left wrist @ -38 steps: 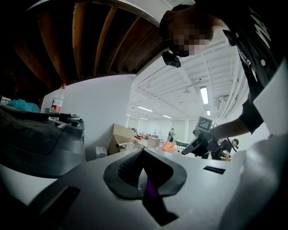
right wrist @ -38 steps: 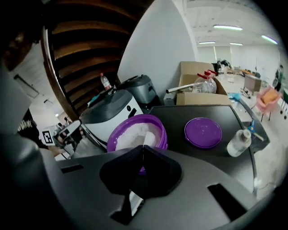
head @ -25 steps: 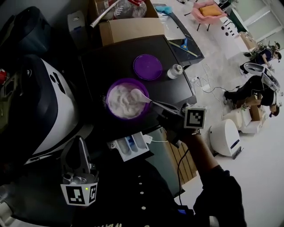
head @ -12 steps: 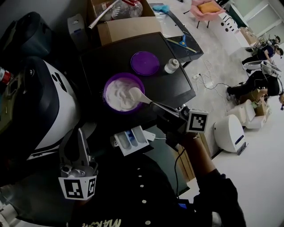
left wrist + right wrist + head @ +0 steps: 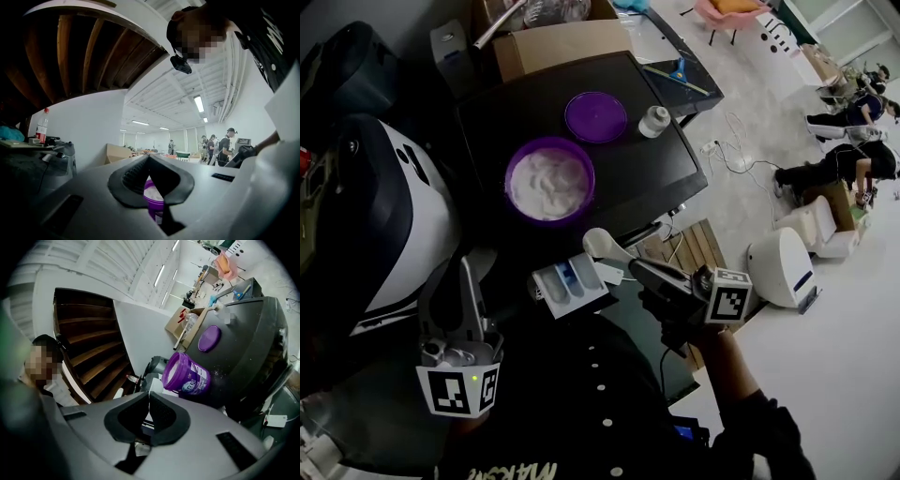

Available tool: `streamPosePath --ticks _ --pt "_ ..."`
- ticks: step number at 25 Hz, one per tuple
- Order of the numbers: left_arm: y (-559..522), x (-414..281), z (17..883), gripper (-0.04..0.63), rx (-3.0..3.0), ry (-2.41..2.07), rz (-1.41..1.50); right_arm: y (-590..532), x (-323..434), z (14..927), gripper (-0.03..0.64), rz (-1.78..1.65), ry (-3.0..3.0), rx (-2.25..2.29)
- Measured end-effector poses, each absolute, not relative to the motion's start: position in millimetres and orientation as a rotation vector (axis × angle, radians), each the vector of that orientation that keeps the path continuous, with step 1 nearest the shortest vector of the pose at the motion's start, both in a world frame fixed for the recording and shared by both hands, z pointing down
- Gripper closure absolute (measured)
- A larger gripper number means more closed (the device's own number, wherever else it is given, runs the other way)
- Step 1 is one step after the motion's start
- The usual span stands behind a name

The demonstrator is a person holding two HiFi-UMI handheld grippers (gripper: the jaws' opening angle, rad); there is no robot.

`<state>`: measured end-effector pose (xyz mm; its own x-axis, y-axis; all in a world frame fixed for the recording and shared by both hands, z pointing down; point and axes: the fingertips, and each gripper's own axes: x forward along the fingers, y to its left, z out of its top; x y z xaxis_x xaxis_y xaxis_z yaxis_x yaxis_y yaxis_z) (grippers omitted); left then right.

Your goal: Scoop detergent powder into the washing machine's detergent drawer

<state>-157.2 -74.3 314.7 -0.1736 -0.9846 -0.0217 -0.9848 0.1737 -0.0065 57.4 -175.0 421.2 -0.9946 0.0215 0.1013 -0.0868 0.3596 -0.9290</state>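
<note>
Two tongs are seen, one held in each hand. The right tongs (image 5: 639, 269) are clamped on the handle of a white scoop (image 5: 600, 244); in the right gripper view the white handle is pressed between the two dark pads. The bowl of the scoop is held just off the near edge of the washing machine's dark top (image 5: 647, 183), at the far right corner of the detergent drawer (image 5: 581, 302). Whether the bowl is over that corner or only beside it cannot be told. Whether powder is lying in the bowl cannot be told either, because the bowl itself is white.

The drawer is pulled out toward the near side, and its compartments are seen from above; one of them is blue inside. The purple tub (image 5: 509, 180) is placed on the dark top, apart from the scoop, to the far left of it. It is uncovered and filled with white detergent powder (image 5: 549, 183). The purple lid (image 5: 595, 116) is laid flat farther away, a little to the right, and a small white bottle (image 5: 653, 121) is set just to the right of it. A cardboard box (image 5: 558, 52) is seen beyond the far edge.

The left tongs (image 5: 469, 277) are held at the near left, apart from the drawer. Their tips are brought together and nothing is gripped between them.
</note>
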Motion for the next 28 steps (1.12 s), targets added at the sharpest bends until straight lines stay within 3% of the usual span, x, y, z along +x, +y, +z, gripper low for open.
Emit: streamPosePath --ticks 6,15,28 --pt "-80 -146 319 0.580 -2.056 2.369 0.005 -155 76 450 0.586 1.729 -2.462 0.100" --pt "-71 -141 336 0.580 -2.089 2.404 -0.097 -135 87 539 0.586 1.463 -2.377 0.049" --pt "-46 -136 373 0.580 -2.095 2.502 -0.249 -121 85 627 0.586 0.865 -2.315 -0.059"
